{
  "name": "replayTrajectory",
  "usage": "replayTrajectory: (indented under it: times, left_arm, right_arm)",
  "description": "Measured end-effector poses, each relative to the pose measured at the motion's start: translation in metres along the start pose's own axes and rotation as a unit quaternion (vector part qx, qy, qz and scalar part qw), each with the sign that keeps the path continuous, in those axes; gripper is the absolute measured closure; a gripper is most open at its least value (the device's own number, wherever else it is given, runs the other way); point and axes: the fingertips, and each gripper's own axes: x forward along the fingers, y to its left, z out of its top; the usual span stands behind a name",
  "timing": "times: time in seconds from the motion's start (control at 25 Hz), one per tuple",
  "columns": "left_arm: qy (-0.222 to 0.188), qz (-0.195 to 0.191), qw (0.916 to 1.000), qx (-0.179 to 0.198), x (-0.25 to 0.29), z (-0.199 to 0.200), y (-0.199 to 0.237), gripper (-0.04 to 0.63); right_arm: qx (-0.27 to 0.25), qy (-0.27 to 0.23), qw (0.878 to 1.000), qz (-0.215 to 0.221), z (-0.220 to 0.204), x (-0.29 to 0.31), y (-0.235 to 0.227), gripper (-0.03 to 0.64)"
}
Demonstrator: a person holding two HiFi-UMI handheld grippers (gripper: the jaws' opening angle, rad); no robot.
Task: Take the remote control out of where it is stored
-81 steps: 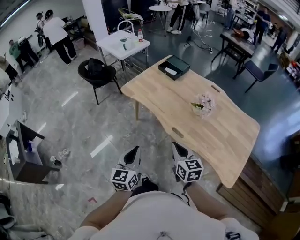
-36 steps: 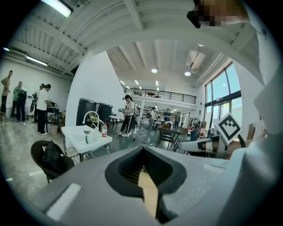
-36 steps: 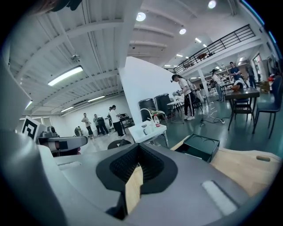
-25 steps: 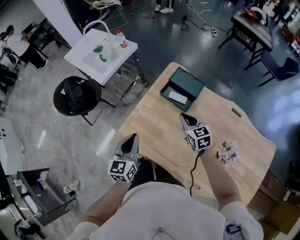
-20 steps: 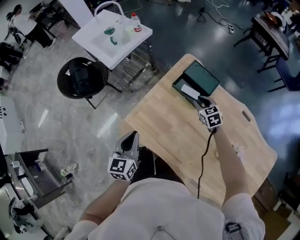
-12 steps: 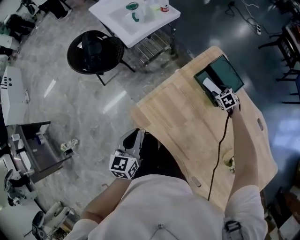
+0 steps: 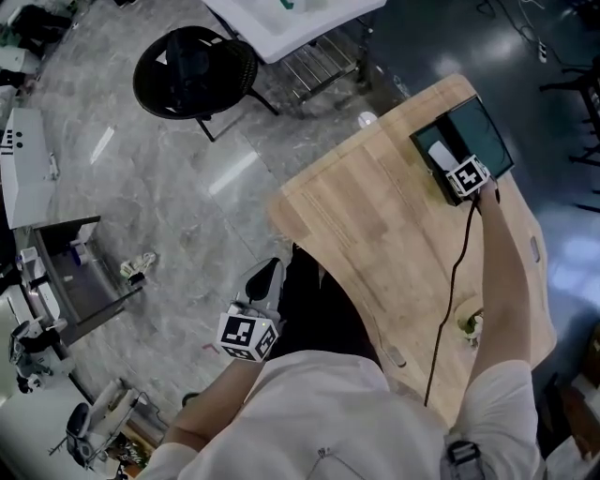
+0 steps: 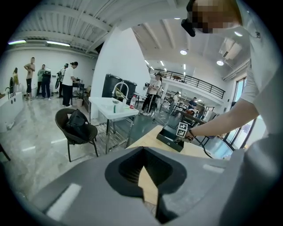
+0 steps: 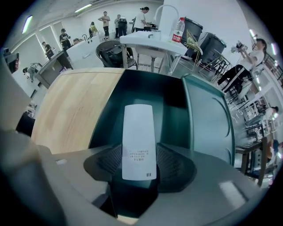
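Observation:
A white remote control (image 9: 138, 137) lies lengthwise in an open dark green box (image 9: 208, 119) at the far corner of the wooden table (image 7: 375, 234). My right gripper (image 9: 138, 165) reaches into that box, and its two ribbed pads (image 9: 110, 161) press against the remote's near end from both sides. In the head view the right gripper (image 7: 452, 169) is at the box (image 7: 487, 131) on an outstretched arm, with part of the remote control (image 7: 438, 154) showing beyond it. My left gripper (image 7: 267, 278) hangs low beside my body, off the table, shut and empty (image 8: 148, 194).
A black chair (image 7: 195, 70) with a bag and a white side table (image 7: 300, 14) stand beyond the wooden table's far edge. A small flower pot (image 7: 469, 325) sits near my right elbow. A grey cart (image 7: 75, 272) stands on the floor at left. People stand in the background.
My right gripper has travelled from beside my body out across the table into the green box, and now has the remote between its jaws. The left gripper has stayed low.

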Motion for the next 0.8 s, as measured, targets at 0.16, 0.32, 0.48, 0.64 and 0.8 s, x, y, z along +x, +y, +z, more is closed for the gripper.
replayTrajectory:
  times: [0.16,0.32,0.48,0.64,0.8]
  left_arm:
    - [0.006,-0.003,1.0000,-0.006,0.001,-0.010,0.004,0.594]
    - [0.010,-0.006,0.9999,-0.010,0.001,-0.016,0.008,0.594]
    - [0.012,-0.006,0.9998,-0.013,0.000,-0.017,0.012,0.594]
    - [0.008,-0.004,0.9999,-0.013,-0.001,-0.014,0.017,0.594]
    - [0.006,-0.001,0.9999,-0.011,-0.006,-0.012,0.023,0.594]
  right_arm:
    - [-0.031,0.038,0.997,-0.052,0.004,0.003,-0.015,0.331]
    - [-0.038,0.073,0.995,-0.053,0.003,0.002,-0.018,0.331]
    - [-0.032,0.055,0.998,0.005,0.012,0.018,-0.003,0.341]
    - [-0.021,0.062,0.998,0.006,0.008,0.013,-0.004,0.344]
    - [-0.015,0.056,0.998,-0.030,0.001,-0.003,-0.005,0.345]
